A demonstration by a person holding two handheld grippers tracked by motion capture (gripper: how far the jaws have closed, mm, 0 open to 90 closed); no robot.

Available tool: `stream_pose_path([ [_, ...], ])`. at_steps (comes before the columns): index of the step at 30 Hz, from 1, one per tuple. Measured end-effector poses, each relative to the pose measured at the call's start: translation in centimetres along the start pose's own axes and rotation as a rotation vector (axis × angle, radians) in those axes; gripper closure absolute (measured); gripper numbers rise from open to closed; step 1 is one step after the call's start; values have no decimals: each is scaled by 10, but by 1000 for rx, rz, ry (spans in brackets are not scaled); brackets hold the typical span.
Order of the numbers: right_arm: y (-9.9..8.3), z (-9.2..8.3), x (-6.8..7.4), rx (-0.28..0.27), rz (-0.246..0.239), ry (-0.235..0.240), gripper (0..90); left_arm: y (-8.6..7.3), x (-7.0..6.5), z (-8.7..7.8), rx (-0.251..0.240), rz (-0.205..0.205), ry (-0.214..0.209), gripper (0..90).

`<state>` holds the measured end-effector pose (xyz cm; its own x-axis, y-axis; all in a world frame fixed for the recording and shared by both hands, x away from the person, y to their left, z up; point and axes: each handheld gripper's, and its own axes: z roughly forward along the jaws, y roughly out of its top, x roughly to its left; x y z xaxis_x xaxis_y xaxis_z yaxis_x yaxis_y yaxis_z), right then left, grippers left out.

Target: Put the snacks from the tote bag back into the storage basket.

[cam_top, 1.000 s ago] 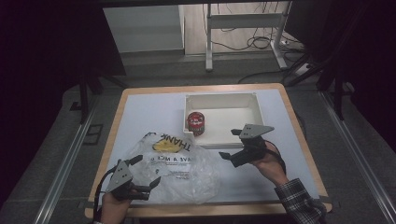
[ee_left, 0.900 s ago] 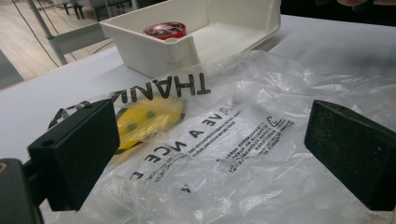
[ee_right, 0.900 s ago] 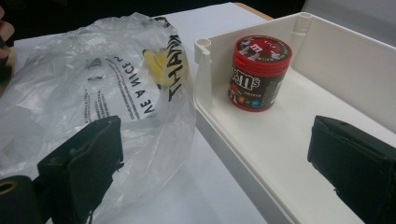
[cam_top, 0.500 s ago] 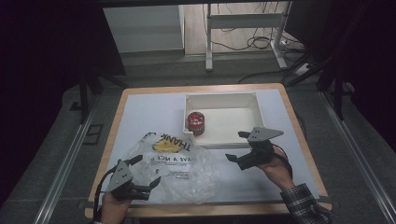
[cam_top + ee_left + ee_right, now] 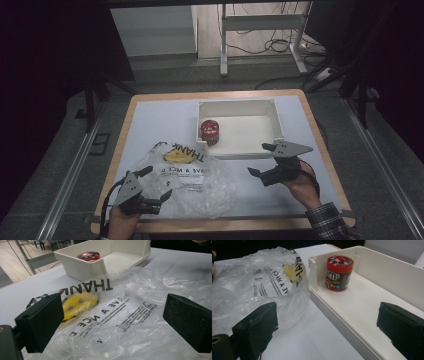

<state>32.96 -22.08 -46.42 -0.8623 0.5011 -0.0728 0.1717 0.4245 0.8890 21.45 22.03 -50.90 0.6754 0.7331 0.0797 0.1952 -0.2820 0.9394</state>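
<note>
A crumpled clear plastic bag (image 5: 187,175) with black lettering and a yellow smiley lies on the front left of the table. My left gripper (image 5: 157,181) rests at its left edge, open, and its jaws straddle the bag (image 5: 130,307) without pressing on it. A red candy can (image 5: 210,131) stands upright in the near-left corner of a white tray (image 5: 240,107). My right gripper (image 5: 258,159) hovers open just in front of the tray, empty. From the right gripper view the can (image 5: 339,272) is ahead inside the tray (image 5: 332,307), with the bag (image 5: 254,280) to the left.
The table (image 5: 150,120) is pale with a wooden rim. The tray's near wall runs between my right gripper and the can. Beyond the table's far edge are a grey floor, a metal frame's legs and cables. Rails run along both sides of the table.
My right gripper has slid to the right along the tray's front wall, away from the bag, still open. The left gripper, bag and can are where they were.
</note>
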Motion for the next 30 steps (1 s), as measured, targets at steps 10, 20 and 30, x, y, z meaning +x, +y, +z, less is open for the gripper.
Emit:
stream_pose_path([
  [10, -8, -12, -2, -16, 18, -32, 38, 0, 0, 0, 6, 7, 0, 32],
  [20, -17, -24, -1, -18, 26, -63, 38, 0, 0, 0, 1, 1, -1, 32],
  [30, -26, -34, -1, -10, 34, -84, 38, 0, 0, 0, 1, 1, -1, 32],
])
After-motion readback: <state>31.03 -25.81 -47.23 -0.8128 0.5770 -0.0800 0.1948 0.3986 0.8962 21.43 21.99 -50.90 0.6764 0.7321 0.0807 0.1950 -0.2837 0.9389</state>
